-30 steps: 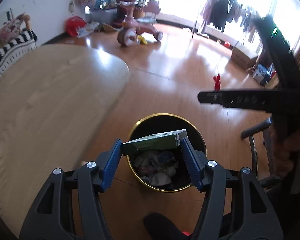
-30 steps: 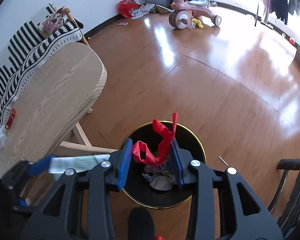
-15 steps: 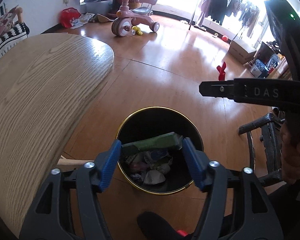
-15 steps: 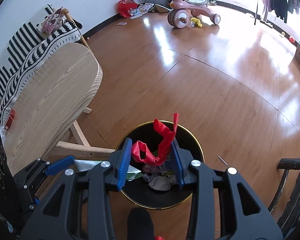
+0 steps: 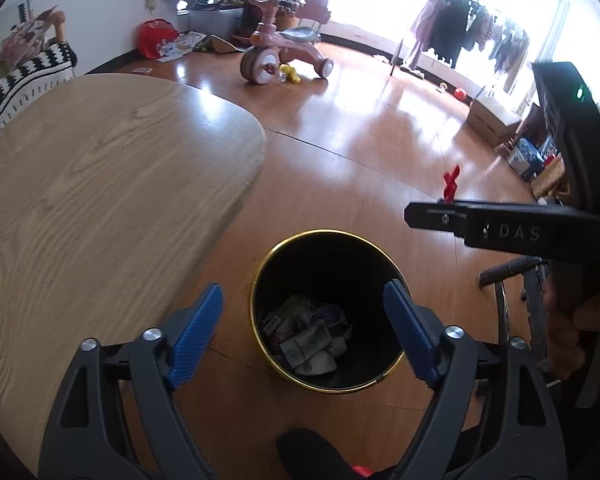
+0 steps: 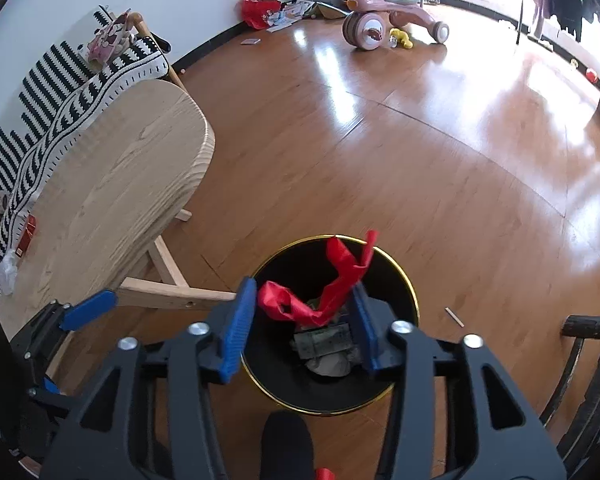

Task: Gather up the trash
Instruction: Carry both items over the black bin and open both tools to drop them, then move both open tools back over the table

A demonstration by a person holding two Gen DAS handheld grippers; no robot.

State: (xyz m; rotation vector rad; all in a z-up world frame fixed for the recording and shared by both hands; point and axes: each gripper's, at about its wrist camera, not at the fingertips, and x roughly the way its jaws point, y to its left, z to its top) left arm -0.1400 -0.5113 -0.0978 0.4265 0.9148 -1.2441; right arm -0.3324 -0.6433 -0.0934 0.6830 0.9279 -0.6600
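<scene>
A black trash bin with a gold rim (image 5: 268, 264) stands on the wooden floor and holds crumpled paper and wrappers (image 5: 308, 332). My left gripper (image 5: 308, 328) hangs open and empty above the bin. The green box lies inside the bin, seen in the right wrist view (image 6: 324, 340). My right gripper (image 6: 304, 320) is shut on a red ribbon-like scrap (image 6: 332, 284) and holds it over the bin (image 6: 404, 280). The right gripper's body (image 5: 520, 224) shows at the right of the left wrist view, with the red scrap (image 5: 451, 182) at its tip.
A light wooden table (image 5: 92, 184) stands left of the bin, with its leg frame (image 6: 168, 280) close by. A dark chair (image 6: 592, 344) is at the right. A pink tricycle (image 5: 276, 56) and scattered items stand far back. A small stick (image 6: 454, 317) lies on the floor.
My left gripper opened and the green box dropped into the bin. My right gripper stays shut on the red scrap over the bin.
</scene>
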